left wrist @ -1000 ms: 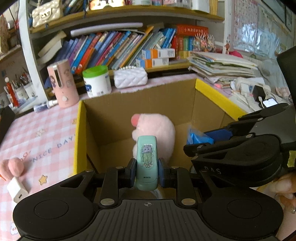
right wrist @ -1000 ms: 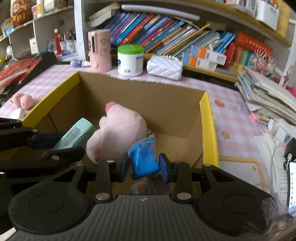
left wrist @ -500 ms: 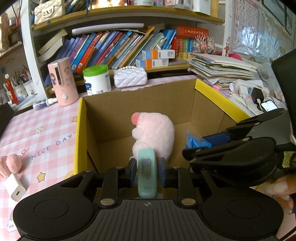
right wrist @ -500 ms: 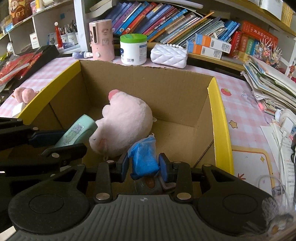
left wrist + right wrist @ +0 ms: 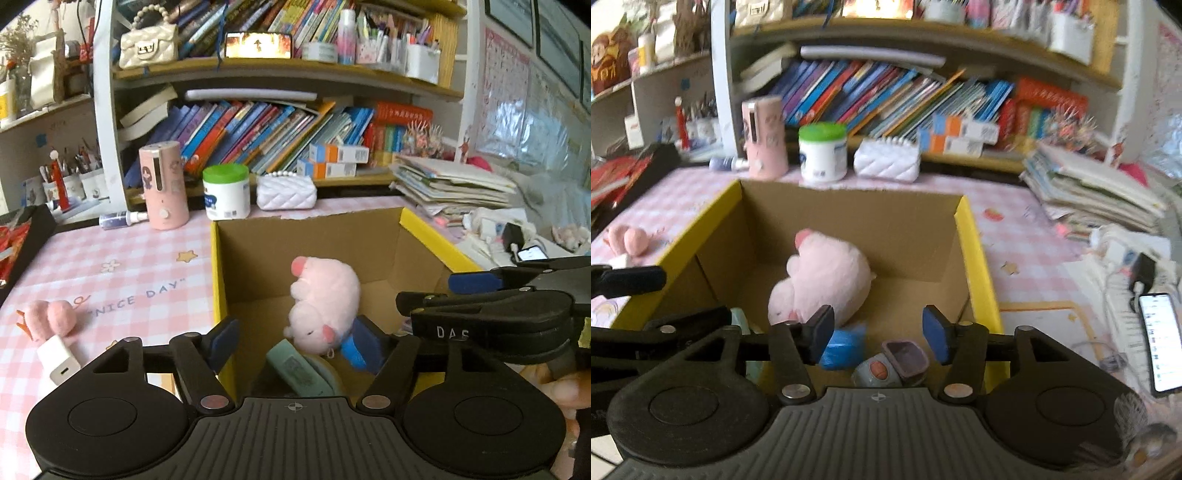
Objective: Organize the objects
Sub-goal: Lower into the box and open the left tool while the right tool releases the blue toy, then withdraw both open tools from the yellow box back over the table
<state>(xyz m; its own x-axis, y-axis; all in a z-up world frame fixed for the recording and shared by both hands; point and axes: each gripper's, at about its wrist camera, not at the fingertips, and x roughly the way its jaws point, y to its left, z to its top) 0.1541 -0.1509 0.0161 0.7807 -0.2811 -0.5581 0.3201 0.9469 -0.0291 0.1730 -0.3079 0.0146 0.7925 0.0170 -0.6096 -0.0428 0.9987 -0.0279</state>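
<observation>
1. Far left on the pink checked tablecloth [image 5: 122, 266], a small pink plush [image 5: 50, 317] and a white charger [image 5: 59, 363] lie touching each other, outside the box. My guess is they're next in line.
2. The left gripper [image 5: 295, 341] has just been opening its jaws; they're spread wide with nothing between the pads. The mint green case [image 5: 299, 373] lies loose on the box floor below, so it looks dropped there on purpose.
3. The cardboard box [image 5: 314, 240] with yellow edges is the collection spot. The pink pig plush [image 5: 325, 299] lies on its side in the middle.
4. The right gripper [image 5: 878, 334] has been opening too, jaws apart and empty. The blue bag [image 5: 842, 349] sits on the floor just beside the pig, with a small purple-lidded case [image 5: 890, 365] next to it.
5. Both grippers hover over the box's near edge.
</observation>
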